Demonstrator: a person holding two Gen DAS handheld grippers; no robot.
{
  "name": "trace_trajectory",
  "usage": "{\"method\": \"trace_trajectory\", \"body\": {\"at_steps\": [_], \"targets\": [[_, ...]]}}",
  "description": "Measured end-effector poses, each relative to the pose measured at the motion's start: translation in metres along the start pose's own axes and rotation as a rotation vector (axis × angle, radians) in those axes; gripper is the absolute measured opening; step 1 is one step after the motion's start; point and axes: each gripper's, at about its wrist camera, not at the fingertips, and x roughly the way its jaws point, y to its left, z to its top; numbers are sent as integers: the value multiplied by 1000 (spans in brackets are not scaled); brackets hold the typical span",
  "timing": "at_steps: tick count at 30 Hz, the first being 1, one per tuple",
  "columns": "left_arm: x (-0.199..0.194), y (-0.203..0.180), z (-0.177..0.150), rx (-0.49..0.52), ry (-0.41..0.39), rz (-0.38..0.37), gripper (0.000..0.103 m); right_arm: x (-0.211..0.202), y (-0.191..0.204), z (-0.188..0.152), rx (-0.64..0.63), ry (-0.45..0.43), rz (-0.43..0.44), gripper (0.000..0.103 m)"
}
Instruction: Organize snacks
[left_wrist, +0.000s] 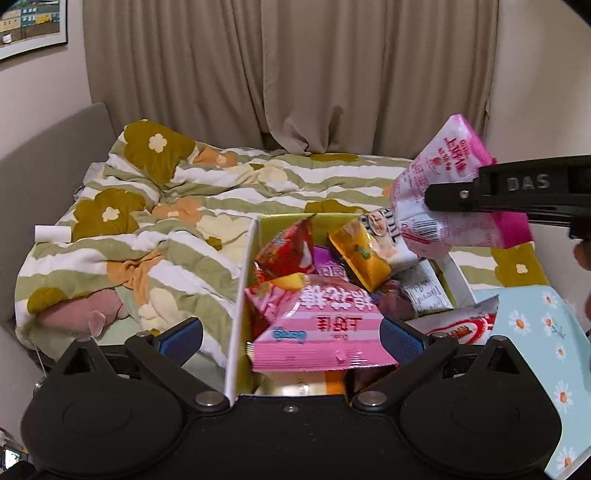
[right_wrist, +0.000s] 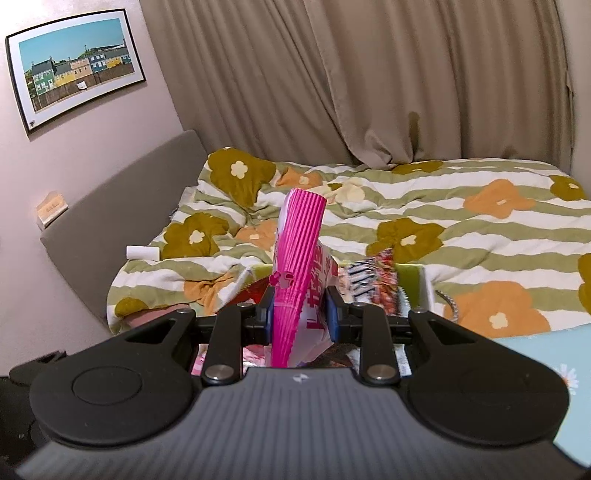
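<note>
An open cardboard box (left_wrist: 242, 284) with a green inside sits low in the middle of the left wrist view, filled with several snack packets. A pink striped packet (left_wrist: 321, 332) lies on top at the near end. My left gripper (left_wrist: 291, 338) is open, its blue pads either side of that packet, holding nothing. My right gripper (right_wrist: 300, 314) is shut on a pink and white snack bag (right_wrist: 301, 258). In the left wrist view this bag (left_wrist: 439, 184) hangs above the box's right side, held by the black right gripper (left_wrist: 428, 197).
The box rests by a bed with a flowered, striped quilt (left_wrist: 166, 221). A light blue daisy-print surface (left_wrist: 546, 332) lies to the right. A white tube (left_wrist: 51, 233) lies on the quilt at left. Beige curtains (left_wrist: 295, 74) hang behind.
</note>
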Motion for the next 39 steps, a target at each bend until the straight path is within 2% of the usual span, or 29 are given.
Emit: {"method": "trace_trajectory", "body": {"at_steps": [3, 5, 6, 7, 9, 10, 18, 26, 33, 39], "targets": [[0, 9, 1, -12, -12, 4, 103, 12, 8, 5, -15, 12, -1, 42], [3, 11, -1, -11, -2, 6, 103, 24, 12, 5, -28, 35, -14, 46], [4, 11, -3, -9, 7, 9, 103, 30, 13, 4, -30, 44, -16, 60], [5, 10, -5, -7, 15, 12, 103, 33, 12, 3, -22, 47, -13, 80], [6, 9, -9, -6, 22, 23, 103, 35, 11, -3, 5, 60, 1, 96], [7, 7, -10, -7, 26, 27, 103, 33, 9, -5, 18, 56, 6, 98], [-15, -10, -15, -28, -4, 50, 103, 3, -5, -20, 19, 51, -15, 101], [-69, -46, -20, -18, -106, 80, 103, -71, -19, -22, 17, -18, -25, 103], [-110, -82, -43, -16, -160, 80, 103, -149, -34, -51, -35, -63, -160, 103], [-135, -105, -67, 41, -178, 82, 103, -197, -43, -91, -94, -28, -319, 103]]}}
